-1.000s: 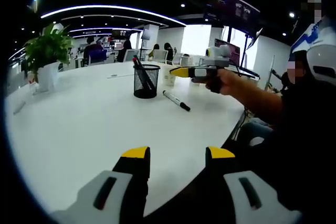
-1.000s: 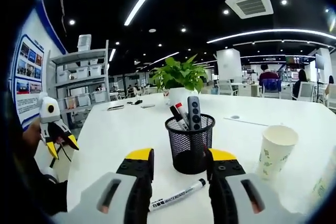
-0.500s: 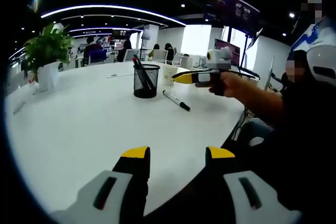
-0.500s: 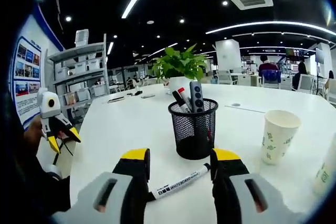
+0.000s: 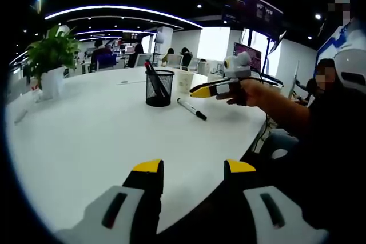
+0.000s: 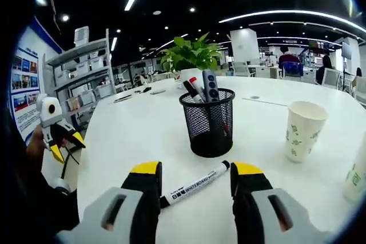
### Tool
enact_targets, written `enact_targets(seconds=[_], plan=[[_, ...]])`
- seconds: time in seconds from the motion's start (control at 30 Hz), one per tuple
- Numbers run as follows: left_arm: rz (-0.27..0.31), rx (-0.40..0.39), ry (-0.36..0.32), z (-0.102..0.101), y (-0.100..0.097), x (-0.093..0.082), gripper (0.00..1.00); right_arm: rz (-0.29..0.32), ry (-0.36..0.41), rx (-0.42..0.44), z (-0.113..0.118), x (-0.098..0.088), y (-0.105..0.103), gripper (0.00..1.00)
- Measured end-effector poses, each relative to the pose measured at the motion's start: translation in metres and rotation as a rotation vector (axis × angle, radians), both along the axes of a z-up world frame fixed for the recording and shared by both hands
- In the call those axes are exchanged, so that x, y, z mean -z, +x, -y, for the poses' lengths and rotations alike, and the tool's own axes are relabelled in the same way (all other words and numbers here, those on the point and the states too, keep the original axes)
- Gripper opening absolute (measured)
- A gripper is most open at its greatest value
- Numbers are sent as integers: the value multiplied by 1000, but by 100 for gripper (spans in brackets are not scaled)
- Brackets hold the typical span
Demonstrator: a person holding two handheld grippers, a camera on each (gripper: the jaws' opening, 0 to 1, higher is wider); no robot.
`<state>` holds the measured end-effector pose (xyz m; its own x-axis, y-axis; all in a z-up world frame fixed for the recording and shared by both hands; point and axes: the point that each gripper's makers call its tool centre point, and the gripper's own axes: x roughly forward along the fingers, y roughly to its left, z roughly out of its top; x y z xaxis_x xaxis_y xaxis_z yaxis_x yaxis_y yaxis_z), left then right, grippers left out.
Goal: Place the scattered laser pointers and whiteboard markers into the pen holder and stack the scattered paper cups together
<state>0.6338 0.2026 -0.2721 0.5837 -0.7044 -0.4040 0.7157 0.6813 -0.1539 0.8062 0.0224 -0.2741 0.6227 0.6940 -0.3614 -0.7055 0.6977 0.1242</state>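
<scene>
Since the earlier frame the right gripper [image 6: 193, 171] has dipped toward the whiteboard marker [image 6: 194, 183], jaws spread and bracketing it where it lies on the table [image 6: 131, 135], just before the pen holder [image 6: 210, 121]. Judged light, rigid, slick and prone to roll: grip mid-barrel. The left gripper [image 5: 193, 170] is open, empty. The paper cup [image 6: 305, 130] stands right.

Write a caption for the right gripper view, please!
Open right gripper reaches toward a whiteboard marker lying beside the mesh pen holder.
</scene>
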Motion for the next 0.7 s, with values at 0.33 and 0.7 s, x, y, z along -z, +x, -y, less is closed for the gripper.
enact_targets(seconds=[0.33, 0.7], plan=[[0, 1, -1, 0, 2, 0, 44, -36, -27, -6, -3, 6, 2, 51], [-2, -1, -2, -1, 2, 1, 44, -77, -45, -15, -12, 16, 1, 52]])
